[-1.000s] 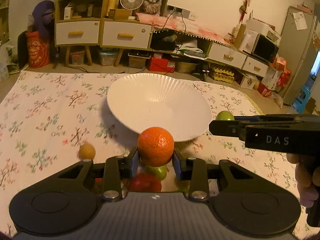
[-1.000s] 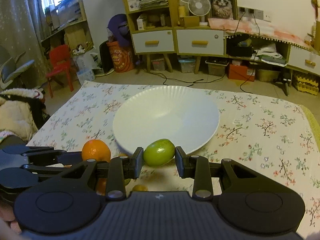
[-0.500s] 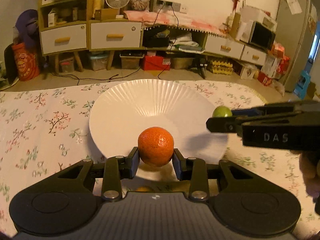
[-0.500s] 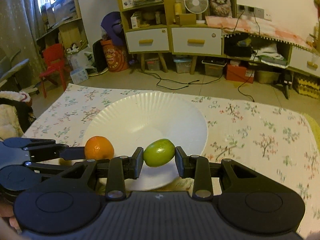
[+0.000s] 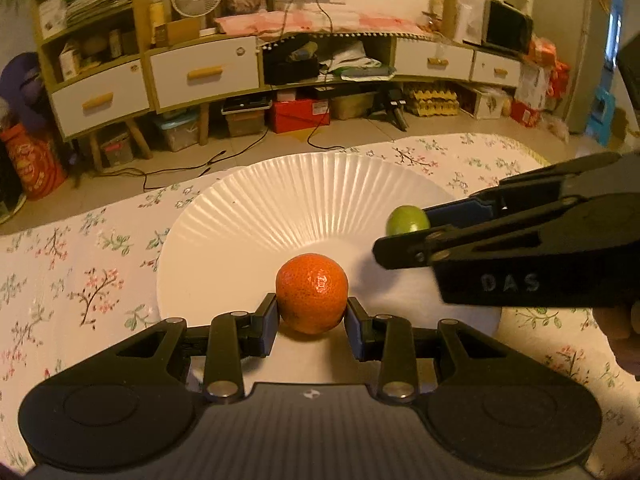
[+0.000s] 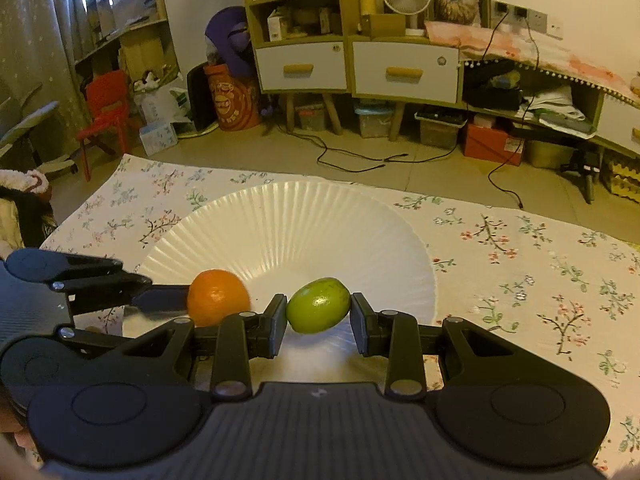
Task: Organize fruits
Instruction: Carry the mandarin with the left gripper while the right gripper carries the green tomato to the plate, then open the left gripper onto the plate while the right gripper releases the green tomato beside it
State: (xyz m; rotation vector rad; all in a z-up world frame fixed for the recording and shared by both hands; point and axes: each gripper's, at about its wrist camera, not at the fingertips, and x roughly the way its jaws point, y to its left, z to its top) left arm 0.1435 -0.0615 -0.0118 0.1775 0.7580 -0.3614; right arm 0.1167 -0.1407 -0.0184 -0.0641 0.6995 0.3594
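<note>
In the left wrist view, an orange (image 5: pixel 312 293) is clamped between the two pads of the left gripper (image 5: pixel 311 322), and it is held over the near part of a white fluted plate (image 5: pixel 256 216). The plate is laid on a floral tablecloth (image 5: pixel 80 280). From the right side of this view the right gripper (image 5: pixel 404 232) is seen reaching in over the plate, with a green fruit (image 5: pixel 407 220) pinched at its tip — only part of the fruit is visible behind the near finger. The letters DAS are printed on that gripper's body. Part of the right hand (image 5: pixel 620 332) is seen at the frame's edge.

In the right wrist view, the green fruit (image 6: pixel 318 305) is gripped on both sides by the pads of the right gripper (image 6: pixel 318 316) and is held above the near half of the white fluted plate (image 6: pixel 320 220). Just to its left the orange (image 6: pixel 218 296) is shown, grasped by the left gripper (image 6: pixel 188 300), which enters from the left edge. The two fruits are close together but apart. The floral tablecloth (image 6: pixel 520 260) is spread beneath — behind it, a cabinet with white drawers (image 6: pixel 404 68) is seen.
</note>
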